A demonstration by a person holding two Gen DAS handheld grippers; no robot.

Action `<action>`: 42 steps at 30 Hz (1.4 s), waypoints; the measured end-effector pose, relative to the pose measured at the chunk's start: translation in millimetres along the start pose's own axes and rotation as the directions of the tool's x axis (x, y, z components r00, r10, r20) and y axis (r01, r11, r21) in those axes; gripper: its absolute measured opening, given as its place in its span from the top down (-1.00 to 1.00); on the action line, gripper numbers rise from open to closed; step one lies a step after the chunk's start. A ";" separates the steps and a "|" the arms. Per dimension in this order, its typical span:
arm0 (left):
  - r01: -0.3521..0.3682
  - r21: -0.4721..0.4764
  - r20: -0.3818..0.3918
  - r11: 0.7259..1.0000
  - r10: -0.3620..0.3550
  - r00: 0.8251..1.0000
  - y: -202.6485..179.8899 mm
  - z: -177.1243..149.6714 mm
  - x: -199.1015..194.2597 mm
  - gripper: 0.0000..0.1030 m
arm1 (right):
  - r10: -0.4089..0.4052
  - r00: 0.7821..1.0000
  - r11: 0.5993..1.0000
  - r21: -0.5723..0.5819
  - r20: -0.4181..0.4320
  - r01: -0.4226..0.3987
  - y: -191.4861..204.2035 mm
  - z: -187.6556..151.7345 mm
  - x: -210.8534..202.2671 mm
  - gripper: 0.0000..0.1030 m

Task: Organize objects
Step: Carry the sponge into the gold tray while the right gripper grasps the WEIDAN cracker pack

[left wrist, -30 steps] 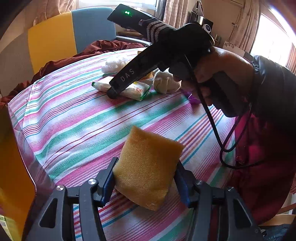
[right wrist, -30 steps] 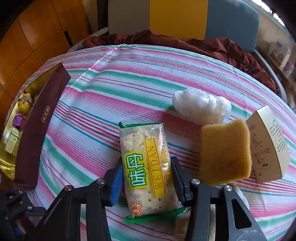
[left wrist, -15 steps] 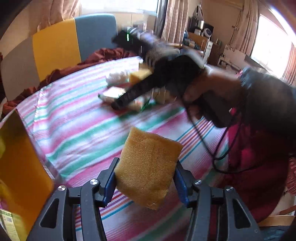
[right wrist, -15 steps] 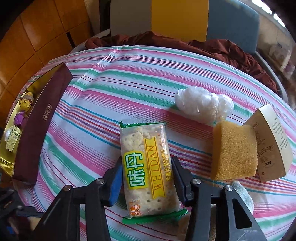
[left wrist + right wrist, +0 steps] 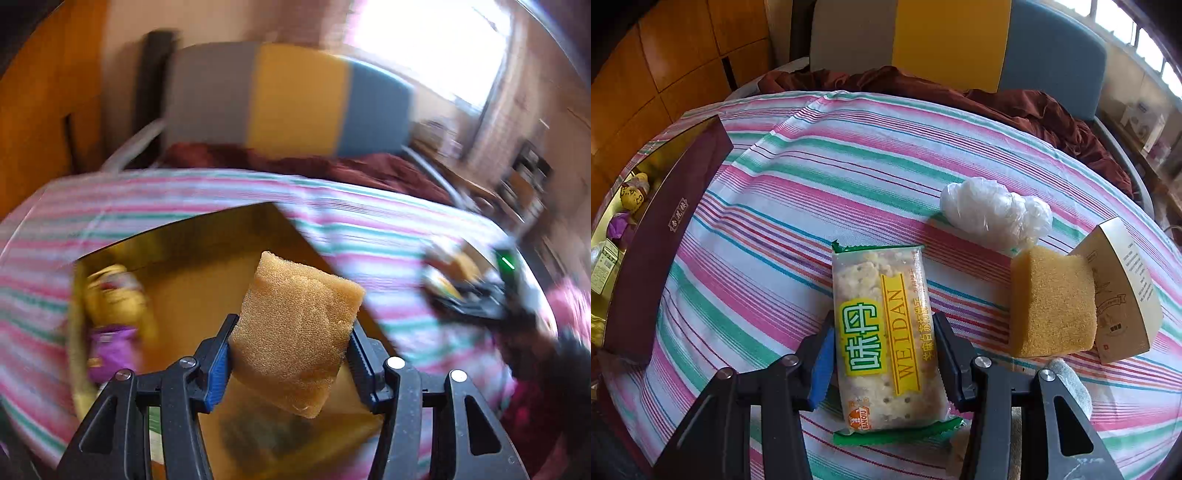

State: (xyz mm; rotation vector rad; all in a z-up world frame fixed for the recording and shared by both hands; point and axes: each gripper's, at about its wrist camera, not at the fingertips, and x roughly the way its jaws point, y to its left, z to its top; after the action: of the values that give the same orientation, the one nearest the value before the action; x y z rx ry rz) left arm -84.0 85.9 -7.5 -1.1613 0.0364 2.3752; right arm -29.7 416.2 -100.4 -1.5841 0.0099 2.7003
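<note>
My left gripper (image 5: 291,343) is shut on a yellow sponge (image 5: 299,317) and holds it in the air over an open gold-lined box (image 5: 207,266). A yellow packet (image 5: 110,291) and a purple one (image 5: 110,347) lie blurred in that box. In the right wrist view my right gripper (image 5: 882,332) is shut on a cracker packet (image 5: 882,325) that lies flat on the striped tablecloth (image 5: 798,177), one pad against each long side. A second sponge (image 5: 1051,302) leans on a cream carton (image 5: 1123,291).
A white plastic bundle (image 5: 995,214) lies beyond the packet. The box's maroon wall (image 5: 665,236) stands along the table's left edge. A grey, yellow and blue chair (image 5: 953,40) with a maroon cloth (image 5: 1034,103) is behind the round table.
My left gripper has swung with the sponge from over the striped cloth to above the gold-lined box. The right gripper has stayed on the cracker packet. The loose sponge now leans against the carton.
</note>
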 end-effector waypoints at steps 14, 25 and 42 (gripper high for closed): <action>-0.186 -0.121 -0.195 0.975 0.160 0.968 85.3 39.1 95.2 -0.15 | -0.010 1.000 1.000 -0.011 0.000 0.010 1.5 -0.7 0.2 0.04; -0.187 -0.151 -0.211 0.971 0.153 0.965 97.5 47.9 108.5 -0.45 | -0.009 1.000 1.000 -0.019 0.006 0.009 2.3 -0.4 0.4 0.04; -0.255 -0.120 -0.011 0.959 0.256 0.967 67.1 2.0 -4.4 -0.56 | -0.035 0.999 0.999 0.009 -0.006 0.035 5.9 -0.7 -0.8 0.06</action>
State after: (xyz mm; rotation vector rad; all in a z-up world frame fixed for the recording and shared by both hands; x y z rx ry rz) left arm -112.7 25.6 -15.4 -1.2742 0.0449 2.6381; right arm -28.8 410.4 -100.0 -1.5742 -0.0058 2.6658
